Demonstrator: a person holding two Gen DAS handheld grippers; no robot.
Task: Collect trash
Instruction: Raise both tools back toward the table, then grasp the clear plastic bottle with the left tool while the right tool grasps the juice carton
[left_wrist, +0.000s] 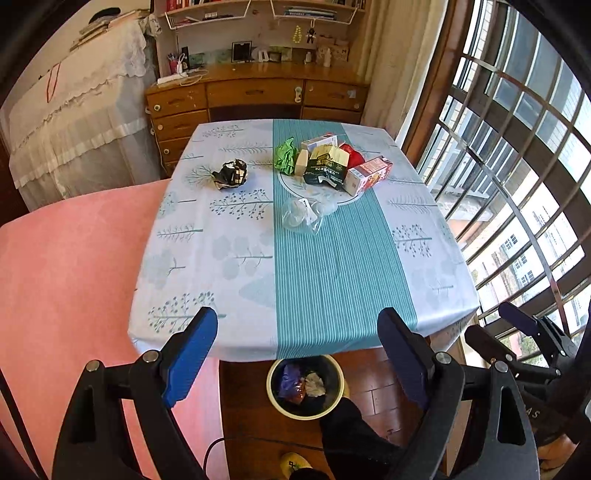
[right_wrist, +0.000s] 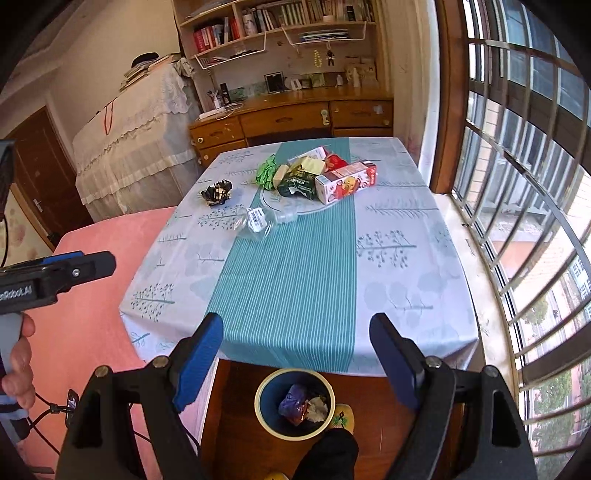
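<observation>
Trash on a table with a teal-striped cloth, and a waste bin on the floor below its near edge.

A crumpled black-and-white wrapper (left_wrist: 229, 173) lies alone at far left. A crushed clear plastic bottle (left_wrist: 304, 215) lies on its side nearer the middle, on the teal stripe. Behind it at the far side sits a touching heap: crumpled green paper (left_wrist: 286, 155) at its left, a dark green carton (left_wrist: 325, 170) tipped over, a red-and-white carton (left_wrist: 369, 175) lying on its side at right, a white box (left_wrist: 319, 142) behind them. The round bin (left_wrist: 306, 386), cream-rimmed, stands upright and holds purple, red and white scraps.
</observation>
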